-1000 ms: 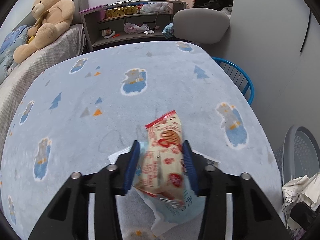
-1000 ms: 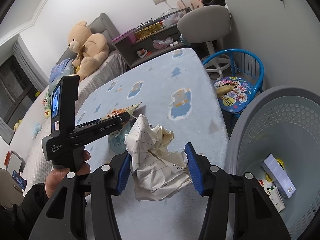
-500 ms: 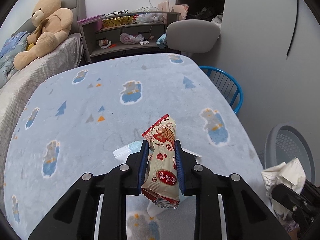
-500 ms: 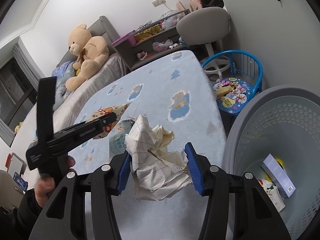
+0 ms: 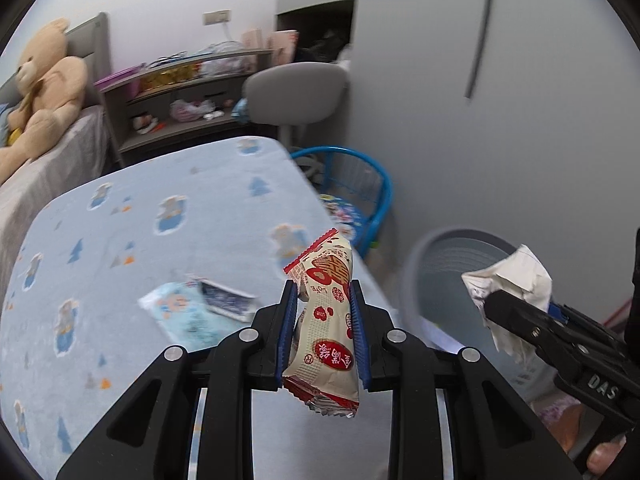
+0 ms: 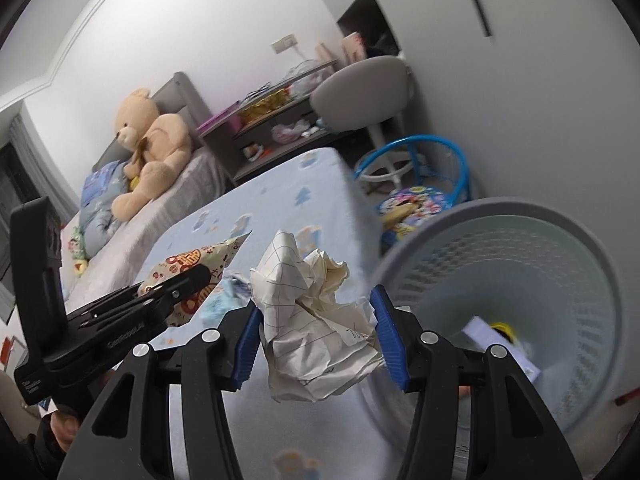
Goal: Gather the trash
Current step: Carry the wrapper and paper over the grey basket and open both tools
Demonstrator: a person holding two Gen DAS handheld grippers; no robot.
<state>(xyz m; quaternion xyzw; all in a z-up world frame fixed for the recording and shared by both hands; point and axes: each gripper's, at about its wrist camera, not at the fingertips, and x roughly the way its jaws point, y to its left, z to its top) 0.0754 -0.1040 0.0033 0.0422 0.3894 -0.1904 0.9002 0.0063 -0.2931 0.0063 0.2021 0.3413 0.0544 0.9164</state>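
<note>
Since a second ago you have lifted the snack wrapper [image 5: 326, 320] clear of the tabletop [image 5: 132, 240]; the left tool [image 5: 323, 324] has just been closing and now pinches it between its blue pads. Both tools have swung toward the grey basket [image 6: 560, 280], which now fills the right wrist view from 2 to 5 o'clock.

The right tool [image 6: 316, 332] is clamped on the crumpled paper [image 6: 316, 312], held near the basket's rim. You look to be on the carry-and-drop step: bring each piece over the opening, then spread the pads.

A pale blue packet [image 5: 184, 312] and a small card [image 5: 228, 300] remain on the tabletop at about 9 o'clock of the left tool. The blue child's chair [image 5: 360, 200] stands beside the basket, clear of your path.
</note>
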